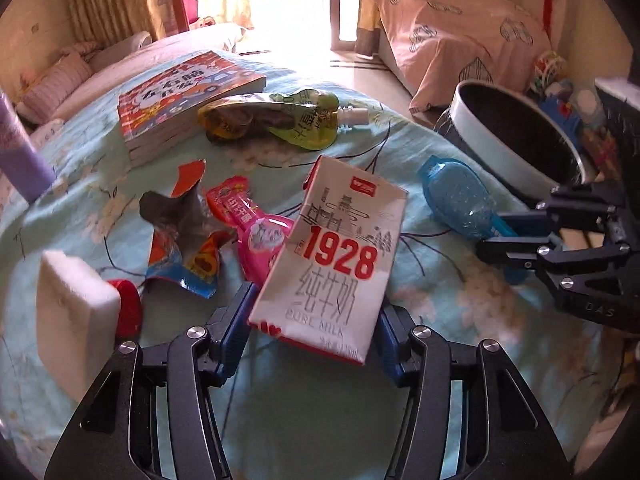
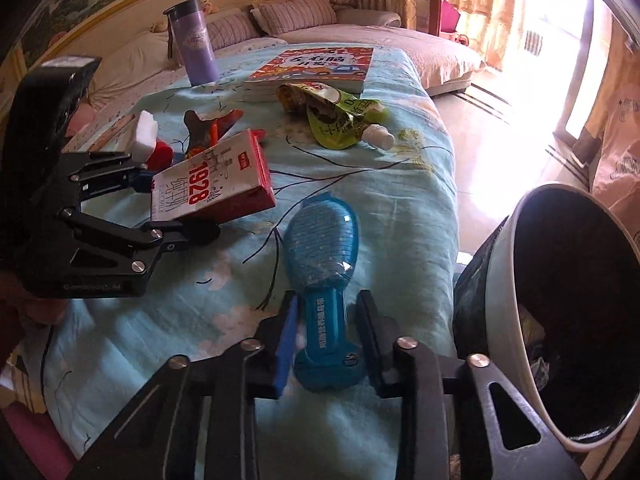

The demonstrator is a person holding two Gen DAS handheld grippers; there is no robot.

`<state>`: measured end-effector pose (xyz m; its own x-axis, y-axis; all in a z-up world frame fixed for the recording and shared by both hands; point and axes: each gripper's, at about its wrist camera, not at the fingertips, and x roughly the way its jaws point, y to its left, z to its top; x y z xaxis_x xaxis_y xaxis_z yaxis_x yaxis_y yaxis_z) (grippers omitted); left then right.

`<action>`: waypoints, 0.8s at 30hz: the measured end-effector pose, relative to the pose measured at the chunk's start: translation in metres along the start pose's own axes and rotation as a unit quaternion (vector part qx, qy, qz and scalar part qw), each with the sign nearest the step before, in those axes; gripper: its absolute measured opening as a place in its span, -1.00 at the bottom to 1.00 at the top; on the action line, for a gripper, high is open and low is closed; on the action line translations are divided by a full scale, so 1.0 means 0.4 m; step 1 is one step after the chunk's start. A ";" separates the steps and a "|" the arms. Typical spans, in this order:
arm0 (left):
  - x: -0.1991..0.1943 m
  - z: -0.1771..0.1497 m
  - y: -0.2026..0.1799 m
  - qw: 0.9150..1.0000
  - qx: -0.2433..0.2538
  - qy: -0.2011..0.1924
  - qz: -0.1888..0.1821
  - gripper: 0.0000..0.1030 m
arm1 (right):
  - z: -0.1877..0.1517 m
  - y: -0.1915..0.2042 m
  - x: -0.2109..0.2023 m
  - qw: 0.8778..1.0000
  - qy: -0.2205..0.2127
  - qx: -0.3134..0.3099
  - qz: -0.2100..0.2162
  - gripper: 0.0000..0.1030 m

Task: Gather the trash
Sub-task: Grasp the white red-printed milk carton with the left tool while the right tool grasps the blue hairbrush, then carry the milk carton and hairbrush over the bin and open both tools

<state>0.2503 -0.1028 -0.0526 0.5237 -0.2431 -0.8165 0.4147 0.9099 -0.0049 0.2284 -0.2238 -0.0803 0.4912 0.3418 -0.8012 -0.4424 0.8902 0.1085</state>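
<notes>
Purple tumbler [image 1: 22, 152] cut off by the left edge in the left wrist view, top out of frame. Milk carton [image 1: 336, 256] covers the left gripper [image 1: 312, 320] fingertips – contact can't be seen there – and part of the pink pouch [image 1: 256, 232]. Red cap [image 1: 130, 312] half hidden behind the white sponge [image 1: 74, 320]. Trash bin [image 2: 576, 312] cut by the right edge, contents too dark to tell. Small print on the blue bottle [image 2: 324, 264] is blurred.
</notes>
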 end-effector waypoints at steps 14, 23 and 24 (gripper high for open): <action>-0.122 -0.069 -0.055 0.995 -0.070 -0.047 -0.052 -0.07 | -0.113 -0.001 -0.136 0.986 -0.079 0.143 0.046 -0.64; -0.135 -0.054 -0.142 0.995 -0.056 -0.051 -0.071 -0.07 | -0.156 -0.040 -0.213 0.979 -0.104 0.173 0.027 -0.64; -0.136 -0.050 -0.154 0.994 -0.054 -0.052 -0.075 -0.07 | -0.159 -0.048 -0.222 0.978 -0.108 0.177 0.024 -0.64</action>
<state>0.1814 -0.1390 -0.0195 0.5382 -0.4076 -0.7377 0.4146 0.8901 -0.1894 0.1456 -0.2902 -0.0486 0.6398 0.4083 -0.6511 -0.2014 0.9067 0.3706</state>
